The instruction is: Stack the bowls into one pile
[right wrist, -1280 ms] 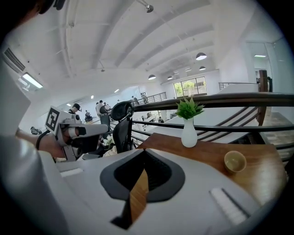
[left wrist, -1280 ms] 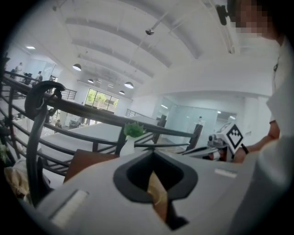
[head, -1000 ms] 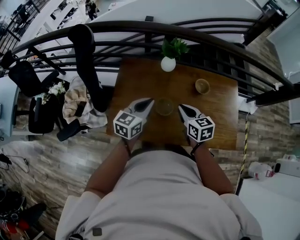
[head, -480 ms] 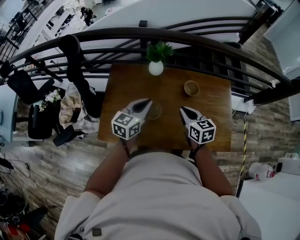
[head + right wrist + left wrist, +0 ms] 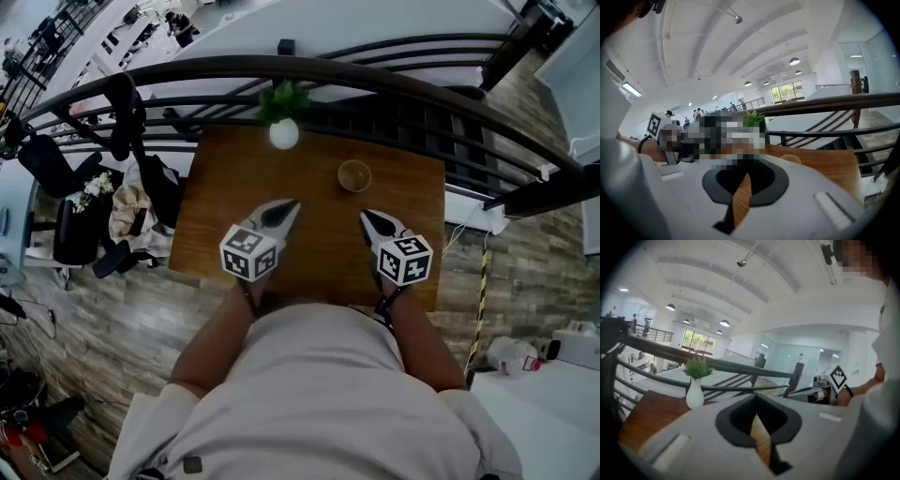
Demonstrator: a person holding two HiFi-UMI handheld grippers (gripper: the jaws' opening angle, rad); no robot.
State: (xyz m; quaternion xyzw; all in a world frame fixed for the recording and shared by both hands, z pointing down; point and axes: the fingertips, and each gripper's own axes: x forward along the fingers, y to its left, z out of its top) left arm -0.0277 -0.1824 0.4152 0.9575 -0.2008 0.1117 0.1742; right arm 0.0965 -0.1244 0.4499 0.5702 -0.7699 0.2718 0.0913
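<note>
A small tan bowl (image 5: pixel 354 174) sits on the wooden table (image 5: pixel 412 244) toward its back, and its rim (image 5: pixel 790 159) peeks over the right gripper's body in the right gripper view. I see no other bowl now. My left gripper (image 5: pixel 286 208) hovers over the table's front middle, jaws shut and empty. My right gripper (image 5: pixel 367 217) is level with it, in front of the tan bowl, also shut and empty. In each gripper view only a thin strip of table wood shows between the closed jaws of the left gripper (image 5: pixel 757 401) and the right gripper (image 5: pixel 746 172).
A white vase with a green plant (image 5: pixel 284 131) stands at the table's back left edge, and the vase (image 5: pixel 694 394) also shows in the left gripper view. A dark railing (image 5: pixel 394 80) curves behind the table. Chairs and bags (image 5: pixel 131 202) crowd the floor on the left.
The table has slid left in the head view as both grippers travelled right across it. The glassy bowl seen between the grippers earlier is now out of sight at the left gripper.
</note>
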